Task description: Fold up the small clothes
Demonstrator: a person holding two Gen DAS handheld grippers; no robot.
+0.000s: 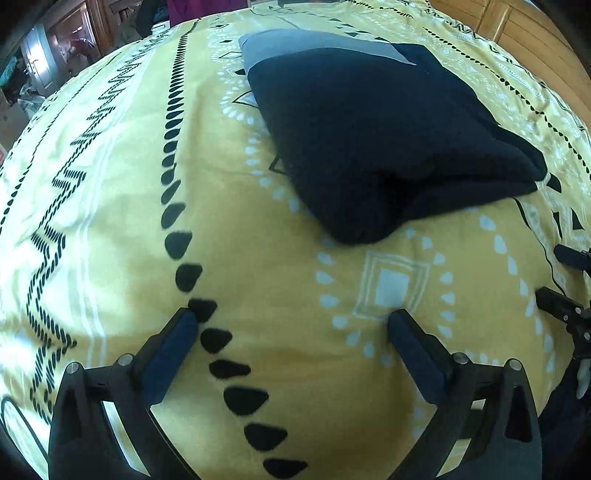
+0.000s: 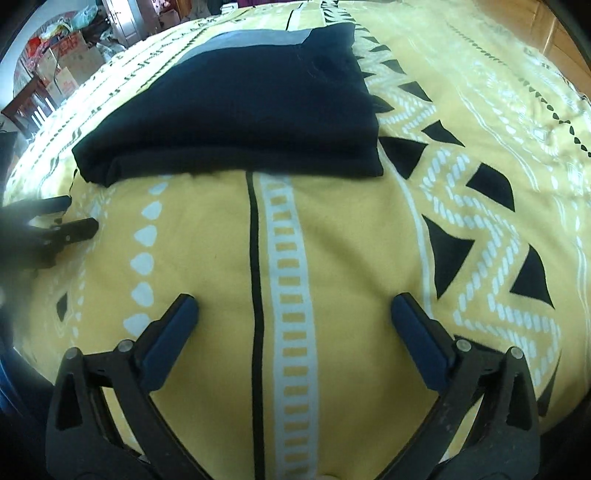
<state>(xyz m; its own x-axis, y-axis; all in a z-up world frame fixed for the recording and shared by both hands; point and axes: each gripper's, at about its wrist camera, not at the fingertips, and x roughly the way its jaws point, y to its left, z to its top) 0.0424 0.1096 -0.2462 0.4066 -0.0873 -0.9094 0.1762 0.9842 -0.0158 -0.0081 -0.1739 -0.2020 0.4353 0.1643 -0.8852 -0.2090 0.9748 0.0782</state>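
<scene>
A yellow bedspread (image 1: 110,155), printed with black teardrops, triangles, white dotted diamonds and zigzag bands, covers a bed and fills most of both wrist views. On it lies a folded dark navy garment (image 1: 373,133) with a grey panel (image 1: 295,46) at its far end. In the left wrist view the garment is a rough rectangle whose long axis runs from the near centre up and away toward the far left, the grey end pointing away from the cameras and a rounded folded corner pointing back toward the claws. In the right wrist view the same folded garment (image 2: 236,107) sits across the upper middle, its near folded edge running left to right just above a black stripe in the print, layers of cloth visible along that edge.

Beyond the bed, wooden panelling (image 1: 517,26) shows at the far right, and cardboard boxes (image 2: 70,62) with clutter stand at the far left, near a doorway.

The left claw (image 1: 293,317) hovers over bare bedspread short of the garment, its blue-padded fingers spread wide apart and gripping nothing. The right claw (image 2: 293,304) is likewise spread wide and empty, over the striped print, clear of the garment's near edge. Each claw also shows at the edge of the other's view.
</scene>
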